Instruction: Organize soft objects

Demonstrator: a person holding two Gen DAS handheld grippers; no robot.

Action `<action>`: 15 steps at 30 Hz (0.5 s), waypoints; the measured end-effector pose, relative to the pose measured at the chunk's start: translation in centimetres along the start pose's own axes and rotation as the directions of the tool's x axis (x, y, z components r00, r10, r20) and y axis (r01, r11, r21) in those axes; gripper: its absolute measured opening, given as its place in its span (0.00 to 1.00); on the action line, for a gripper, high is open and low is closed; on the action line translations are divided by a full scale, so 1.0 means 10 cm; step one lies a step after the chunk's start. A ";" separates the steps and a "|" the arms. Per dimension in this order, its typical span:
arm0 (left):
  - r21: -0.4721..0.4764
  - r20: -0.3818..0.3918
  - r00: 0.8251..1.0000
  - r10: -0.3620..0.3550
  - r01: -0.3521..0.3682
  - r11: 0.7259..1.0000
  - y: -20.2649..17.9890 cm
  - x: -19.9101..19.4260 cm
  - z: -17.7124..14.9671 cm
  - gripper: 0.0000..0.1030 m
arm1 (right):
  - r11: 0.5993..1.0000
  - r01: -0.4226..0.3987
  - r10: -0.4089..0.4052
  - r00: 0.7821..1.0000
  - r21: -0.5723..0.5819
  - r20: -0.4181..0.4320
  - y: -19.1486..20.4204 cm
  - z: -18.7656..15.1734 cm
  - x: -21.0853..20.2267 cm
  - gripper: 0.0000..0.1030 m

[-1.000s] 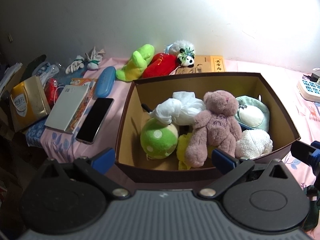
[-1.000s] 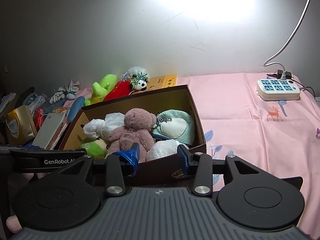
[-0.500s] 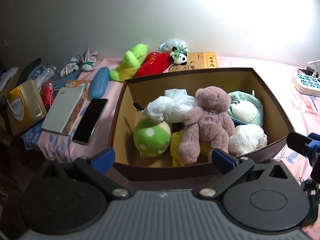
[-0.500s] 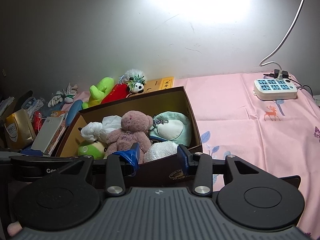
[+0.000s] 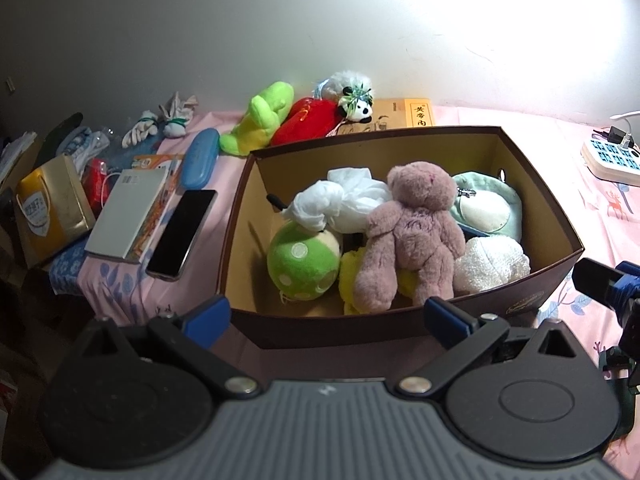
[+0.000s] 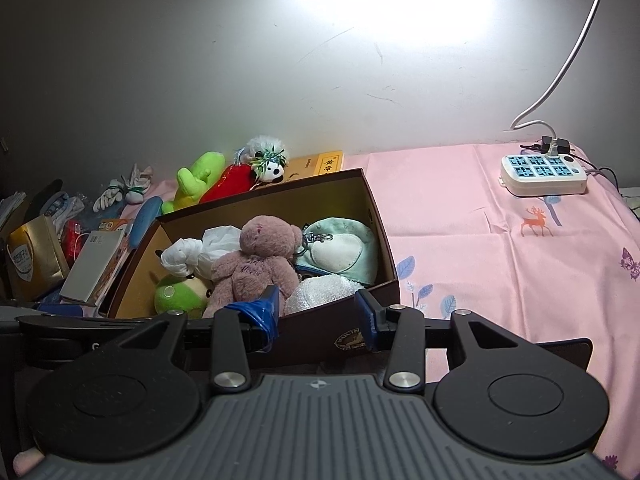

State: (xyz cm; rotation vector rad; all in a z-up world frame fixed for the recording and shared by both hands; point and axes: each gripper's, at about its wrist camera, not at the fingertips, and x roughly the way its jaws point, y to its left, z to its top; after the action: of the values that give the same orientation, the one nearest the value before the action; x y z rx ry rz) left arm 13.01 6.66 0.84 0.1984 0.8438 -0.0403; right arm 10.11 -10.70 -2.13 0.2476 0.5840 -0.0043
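Note:
A brown cardboard box (image 5: 400, 142) (image 6: 384, 240) on the pink bedsheet holds a pink teddy bear (image 5: 412, 232) (image 6: 256, 260), a green dotted ball toy (image 5: 302, 260), a white cloth bundle (image 5: 344, 200), a mint pouch (image 5: 488, 204) and a white fluffy toy (image 5: 492, 264). Behind the box lie a green plush (image 5: 264, 116) (image 6: 196, 180), a red plush (image 5: 312, 120) and a small panda (image 5: 354, 100) (image 6: 270, 160). My left gripper (image 5: 326, 314) is open and empty at the box's near wall. My right gripper (image 6: 318, 312) is open and empty at the box's near right corner.
Left of the box lie a phone (image 5: 182, 234), a grey notebook (image 5: 128, 212), a blue case (image 5: 200, 156), a gold bag (image 5: 48, 208) and white gloves (image 5: 160, 126). A power strip (image 6: 544, 174) with cable sits at the far right on the pink sheet (image 6: 500, 260).
Both grippers have drawn back slightly from the box and shifted a little; the box appears a bit farther and more to the right in the left view. No toy has moved.

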 end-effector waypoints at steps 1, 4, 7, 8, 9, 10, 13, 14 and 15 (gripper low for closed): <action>0.001 0.000 1.000 0.000 0.000 1.000 0.00 0.00 0.00 0.99 | 1.000 0.001 -0.001 1.000 -0.001 0.000 0.00 0.00 0.00 0.24; -0.007 -0.001 1.000 -0.009 0.009 1.000 0.01 0.00 -0.01 0.99 | 1.000 0.004 -0.004 1.000 -0.004 0.000 0.01 -0.01 -0.01 0.24; -0.009 -0.002 1.000 -0.022 0.022 1.000 0.02 -0.01 -0.03 0.99 | 1.000 0.008 -0.008 1.000 -0.002 -0.003 0.01 -0.03 -0.01 0.24; -0.007 -0.004 1.000 -0.023 0.022 1.000 0.02 0.00 -0.04 0.99 | 1.000 0.010 -0.010 1.000 -0.003 -0.005 0.01 -0.03 0.00 0.24; -0.004 -0.007 1.000 -0.023 0.023 1.000 0.02 0.00 -0.04 0.99 | 1.000 0.011 -0.011 1.000 -0.003 -0.006 0.01 -0.03 0.00 0.24; -0.003 -0.009 1.000 -0.024 0.024 1.000 0.01 0.01 -0.04 0.99 | 1.000 0.013 -0.013 1.000 -0.002 -0.007 0.00 -0.03 0.00 0.24; -0.006 -0.012 1.000 -0.028 0.028 1.000 0.01 0.03 -0.04 0.99 | 1.000 0.018 -0.017 1.000 0.002 -0.011 0.00 -0.04 0.01 0.24; -0.009 -0.011 1.000 -0.028 0.028 1.000 0.01 0.03 -0.04 0.99 | 1.000 0.019 -0.019 1.000 0.004 -0.013 0.00 -0.04 0.02 0.24; -0.011 -0.011 1.000 -0.028 0.028 1.000 0.02 0.04 -0.03 0.99 | 1.000 0.020 -0.020 1.000 0.004 -0.014 0.00 -0.04 0.02 0.24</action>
State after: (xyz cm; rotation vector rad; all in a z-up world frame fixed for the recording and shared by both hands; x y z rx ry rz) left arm 13.02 6.90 0.38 0.1772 0.8577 -0.0607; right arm 10.11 -10.59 -2.55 0.2462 0.6004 -0.0229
